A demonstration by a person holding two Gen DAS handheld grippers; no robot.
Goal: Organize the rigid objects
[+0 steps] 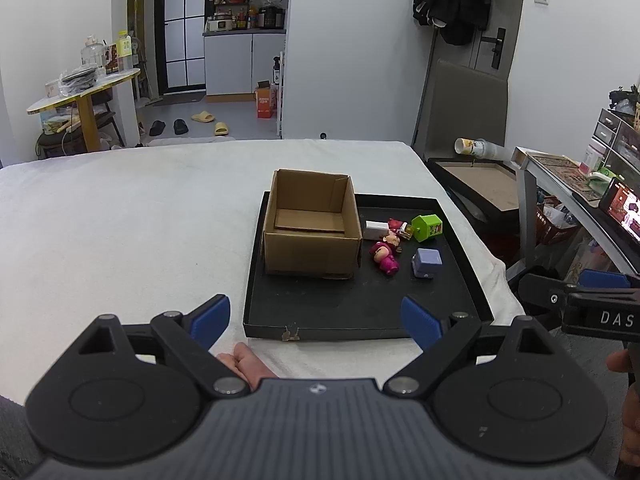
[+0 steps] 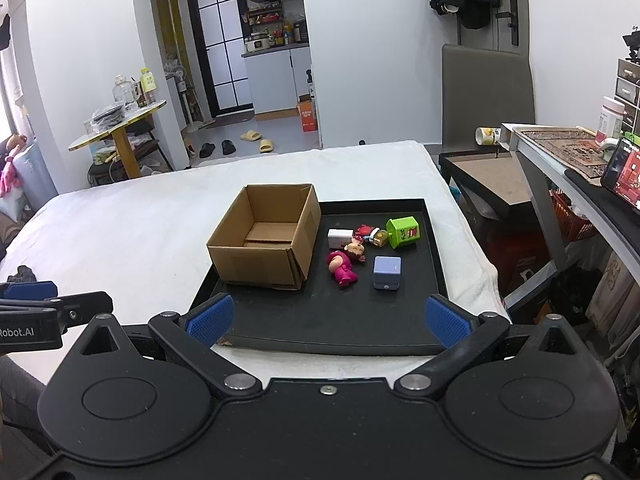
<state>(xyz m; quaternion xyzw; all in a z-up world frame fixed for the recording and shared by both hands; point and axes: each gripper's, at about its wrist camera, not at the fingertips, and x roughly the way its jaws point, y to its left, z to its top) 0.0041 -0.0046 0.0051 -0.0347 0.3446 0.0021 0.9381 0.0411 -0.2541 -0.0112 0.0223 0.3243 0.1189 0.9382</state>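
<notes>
My left jaws (image 1: 316, 322) and my right jaws (image 2: 327, 320) both stand released, nothing between them, hovering at the near edge of the black tray (image 2: 434, 240) on the white bed (image 2: 120, 232). The cardboard box (image 2: 264, 264) sits on the tray's left part, open-topped, with only a loose cardboard flap on its floor. Right of it, on the tray's bare bottom, lie a pink figurine (image 2: 343, 267), a white block (image 2: 339, 237), a small red figure (image 2: 370, 234), a green carton (image 2: 404, 232) and a lilac cube (image 2: 386, 273).

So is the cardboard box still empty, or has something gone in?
Empty: the cardboard box shows only its bare bottom flaps in both views; the toys lie beside it on the black tray.
</notes>
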